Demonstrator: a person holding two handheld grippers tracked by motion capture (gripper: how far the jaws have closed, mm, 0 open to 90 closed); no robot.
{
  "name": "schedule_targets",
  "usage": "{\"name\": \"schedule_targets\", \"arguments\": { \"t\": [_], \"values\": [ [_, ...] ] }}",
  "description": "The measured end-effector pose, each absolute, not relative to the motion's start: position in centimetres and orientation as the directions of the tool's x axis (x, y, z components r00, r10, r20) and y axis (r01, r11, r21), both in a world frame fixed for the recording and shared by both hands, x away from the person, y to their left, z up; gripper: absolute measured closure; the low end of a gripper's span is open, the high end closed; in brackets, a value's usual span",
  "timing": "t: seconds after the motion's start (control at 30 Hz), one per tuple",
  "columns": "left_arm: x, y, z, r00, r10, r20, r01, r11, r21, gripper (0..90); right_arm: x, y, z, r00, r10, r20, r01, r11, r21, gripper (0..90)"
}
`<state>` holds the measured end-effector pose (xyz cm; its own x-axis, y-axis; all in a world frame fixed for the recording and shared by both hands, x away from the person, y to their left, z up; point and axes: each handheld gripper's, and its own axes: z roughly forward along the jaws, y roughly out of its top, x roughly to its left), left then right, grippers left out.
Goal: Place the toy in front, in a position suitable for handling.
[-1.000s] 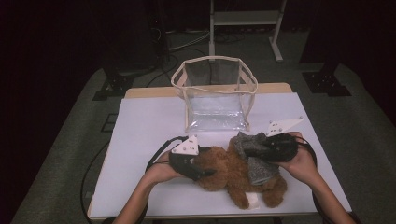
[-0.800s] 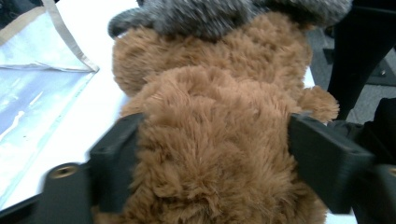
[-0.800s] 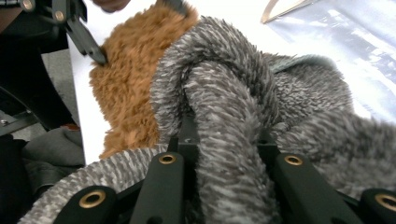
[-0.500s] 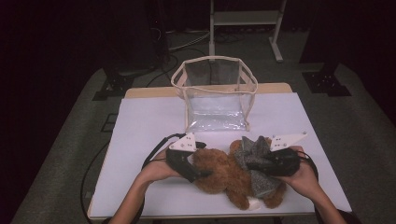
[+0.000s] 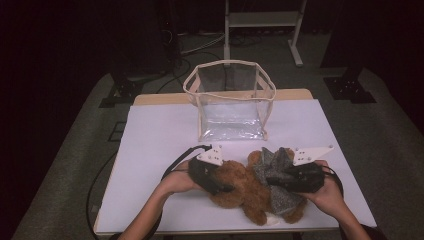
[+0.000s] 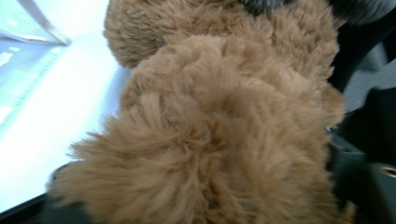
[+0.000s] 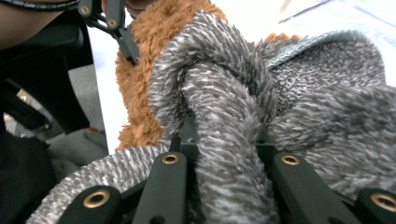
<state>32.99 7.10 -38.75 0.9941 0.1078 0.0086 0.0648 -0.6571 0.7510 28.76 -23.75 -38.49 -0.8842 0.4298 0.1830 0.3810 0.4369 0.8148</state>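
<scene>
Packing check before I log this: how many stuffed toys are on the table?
1. A brown teddy bear in a grey knit garment lies at the table's near edge, between the left gripper and right gripper, before the clear bag. None seems hidden.

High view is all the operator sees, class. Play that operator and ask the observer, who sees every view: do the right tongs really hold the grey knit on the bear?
Observer: Yes. In the right gripper view, a thick fold of the knit runs between the jaws of the right tongs, pinched there.
Operator: And the left tongs?
Observer: The left gripper view looks straight into the bear. Its brown fur covers the jaws of the left tongs, so I cannot tell whether they are shut.
Operator: Anything beside the fur there?
Observer: The bag shows a clear corner at the top left.
</scene>
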Motion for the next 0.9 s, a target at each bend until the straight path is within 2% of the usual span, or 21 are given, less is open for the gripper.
{"name": "schedule_targets", "arguments": {
  "t": [0.27, 0.37, 0.53, 0.63, 0.8, 0.9],
  "values": [
    [34.0, 6.6, -35.9, 0.961, 0.141, 0.239, -0.061, -0.734, 0.676, 34.9, 30.7, -23.5, -37.1, -0.869, 0.473, 0.149, 0.368, 0.413, 0.833, 72.5],
    [34.3, 7.3, -35.2, 0.943, 0.167, 0.288, -0.072, -0.743, 0.666, 35.2, 31.9, -22.6, -36.7, -0.871, 0.472, 0.133, 0.356, 0.421, 0.835, 72.5],
    [33.3, 9.1, -37.0, 0.947, 0.175, 0.268, -0.053, -0.738, 0.672, 33.4, 32.2, -20.9, -37.6, -0.891, 0.427, 0.153, 0.356, 0.449, 0.820, 72.3],
    [32.1, 10.6, -38.3, 0.949, 0.186, 0.254, -0.062, -0.680, 0.731, 31.8, 31.7, -20.4, -37.0, -0.912, 0.380, 0.152, 0.334, 0.476, 0.814, 72.5],
    [30.7, 11.2, -38.7, 0.953, 0.191, 0.233, -0.053, -0.654, 0.754, 30.0, 32.6, -20.4, -35.2, -0.893, 0.440, 0.099, 0.323, 0.471, 0.821, 72.2],
    [30.1, 12.2, -38.8, 0.968, 0.184, 0.168, -0.020, -0.615, 0.789, 28.5, 32.9, -19.7, -35.9, -0.899, 0.423, 0.113, 0.334, 0.495, 0.802, 70.7]
  ]
}}
